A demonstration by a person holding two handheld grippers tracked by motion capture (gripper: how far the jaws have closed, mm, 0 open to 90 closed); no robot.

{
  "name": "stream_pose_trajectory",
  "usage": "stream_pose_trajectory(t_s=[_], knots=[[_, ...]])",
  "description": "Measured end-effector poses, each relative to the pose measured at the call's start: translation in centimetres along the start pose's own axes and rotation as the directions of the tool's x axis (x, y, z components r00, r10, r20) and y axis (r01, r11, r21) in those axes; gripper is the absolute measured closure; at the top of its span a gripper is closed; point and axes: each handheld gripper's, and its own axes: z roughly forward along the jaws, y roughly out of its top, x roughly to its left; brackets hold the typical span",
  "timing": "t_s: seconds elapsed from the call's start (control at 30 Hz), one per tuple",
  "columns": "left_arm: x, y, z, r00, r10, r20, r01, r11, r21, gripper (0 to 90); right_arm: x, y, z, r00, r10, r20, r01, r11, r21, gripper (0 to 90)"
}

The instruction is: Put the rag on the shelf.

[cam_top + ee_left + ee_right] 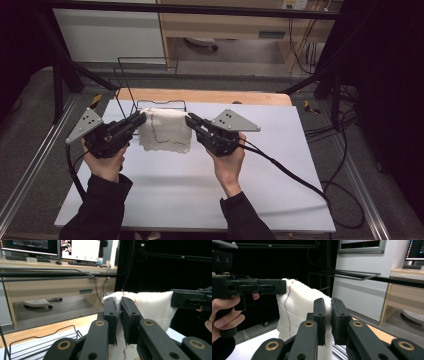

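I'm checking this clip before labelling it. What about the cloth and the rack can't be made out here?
- White woven cloth: its top corners sit hidden inside the shut left gripper and right gripper, high view.
- Cloth's lower hem: cut off by the bottom edge and the jaws, left gripper view.
- Thin black wire rack: its base is hidden behind the cloth, high view.
- Dark stitched line: pattern too small to tell.

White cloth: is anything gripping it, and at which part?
Both grippers hold the white cloth by its upper corners: the left gripper on its left top corner, the right gripper on its right, the rest hanging down.
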Motion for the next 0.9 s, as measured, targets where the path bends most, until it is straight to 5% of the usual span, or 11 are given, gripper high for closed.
stream_pose_trajectory(t_s=[0.9], knots=[[2.9, 2.8, -0.1, 0.9981, -0.031, -0.052, 0.026, 0.9936, -0.110, 82.6, 0.3, 3.9, 3.9, 0.9991, -0.040, 0.016, 0.041, 0.998, -0.053, 83.4]])
